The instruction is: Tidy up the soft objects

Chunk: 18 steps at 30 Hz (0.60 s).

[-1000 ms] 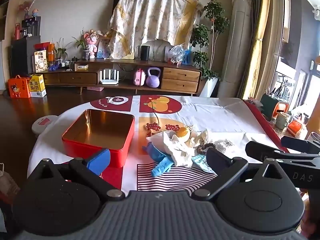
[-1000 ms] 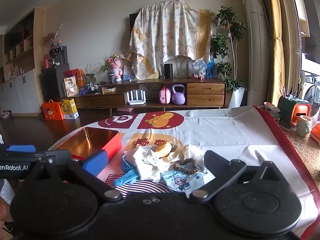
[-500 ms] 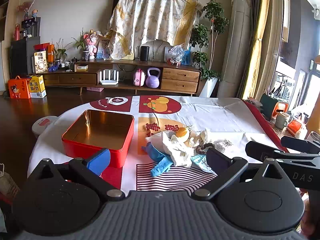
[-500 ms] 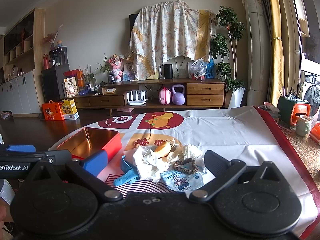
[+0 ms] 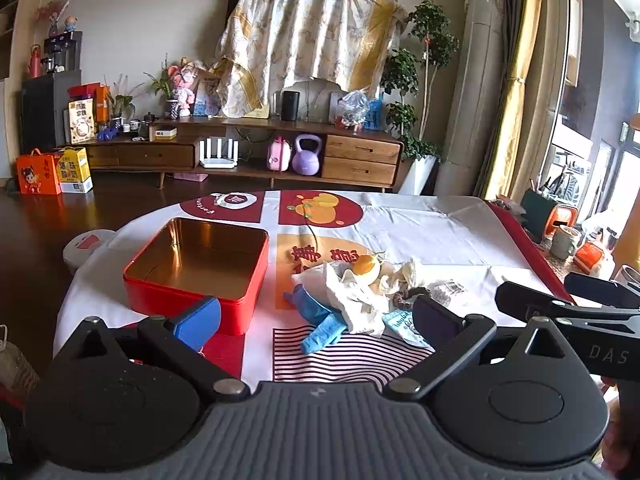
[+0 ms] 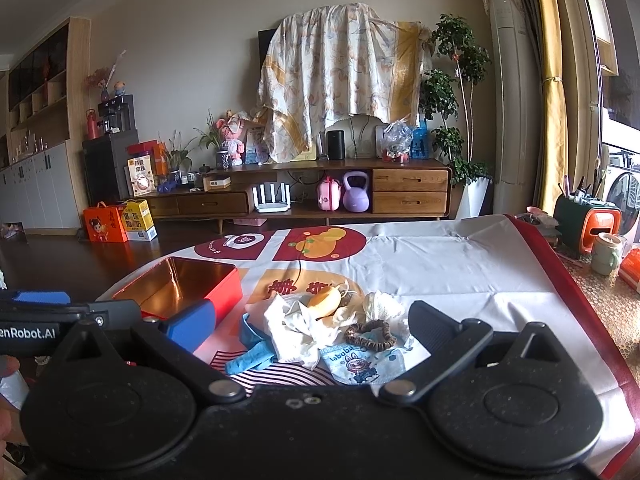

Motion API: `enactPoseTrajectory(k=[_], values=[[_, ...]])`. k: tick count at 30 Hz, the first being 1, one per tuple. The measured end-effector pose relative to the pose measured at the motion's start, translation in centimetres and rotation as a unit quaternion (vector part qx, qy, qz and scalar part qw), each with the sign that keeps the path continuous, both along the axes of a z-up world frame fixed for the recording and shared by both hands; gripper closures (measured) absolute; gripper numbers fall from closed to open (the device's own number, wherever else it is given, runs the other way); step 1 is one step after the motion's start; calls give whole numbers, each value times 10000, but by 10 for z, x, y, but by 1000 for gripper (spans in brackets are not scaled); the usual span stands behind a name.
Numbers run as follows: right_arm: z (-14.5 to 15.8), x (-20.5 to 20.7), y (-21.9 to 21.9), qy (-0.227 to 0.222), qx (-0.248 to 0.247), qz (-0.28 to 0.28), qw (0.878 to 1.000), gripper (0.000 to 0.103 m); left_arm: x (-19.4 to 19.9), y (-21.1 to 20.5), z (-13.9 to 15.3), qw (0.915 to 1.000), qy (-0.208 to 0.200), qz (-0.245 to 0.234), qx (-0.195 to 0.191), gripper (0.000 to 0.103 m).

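Left hand-held gripper (image 5: 316,320) level, jaws wide — right hand-held gripper (image 6: 312,320) alongside, likewise

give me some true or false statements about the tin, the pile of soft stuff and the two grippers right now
1. The red tin has nothing in it. True.
2. The left gripper is clamped on the blue glove. False: its jaws are open and hold nothing, and the glove lies on the tablecloth.
3. The brown scrunchie rests on the printed face mask. True.
4. The pile of soft things lies left of the tin. False: it lies to the right of the tin.
5. The right gripper is open and holds nothing. True.
6. A lid covers the tin. False: the tin is open, its gold inside showing.
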State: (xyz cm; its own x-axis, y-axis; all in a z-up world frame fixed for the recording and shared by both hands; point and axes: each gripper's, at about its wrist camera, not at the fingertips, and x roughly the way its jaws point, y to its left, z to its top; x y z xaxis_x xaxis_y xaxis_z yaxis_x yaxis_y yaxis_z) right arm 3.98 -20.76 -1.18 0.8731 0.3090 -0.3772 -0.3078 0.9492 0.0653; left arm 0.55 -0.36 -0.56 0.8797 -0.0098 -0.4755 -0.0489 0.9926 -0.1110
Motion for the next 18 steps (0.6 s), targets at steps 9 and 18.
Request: enactPoseTrajectory(k=[9,18], values=[[0,0,0,-4,3,-5,10000,0,-7,-3,3,10000,-31,-13,-66,0],[0,0,0,-15,8,-8,10000,0,-5,5,3,9999,-15,-24,-156,0]])
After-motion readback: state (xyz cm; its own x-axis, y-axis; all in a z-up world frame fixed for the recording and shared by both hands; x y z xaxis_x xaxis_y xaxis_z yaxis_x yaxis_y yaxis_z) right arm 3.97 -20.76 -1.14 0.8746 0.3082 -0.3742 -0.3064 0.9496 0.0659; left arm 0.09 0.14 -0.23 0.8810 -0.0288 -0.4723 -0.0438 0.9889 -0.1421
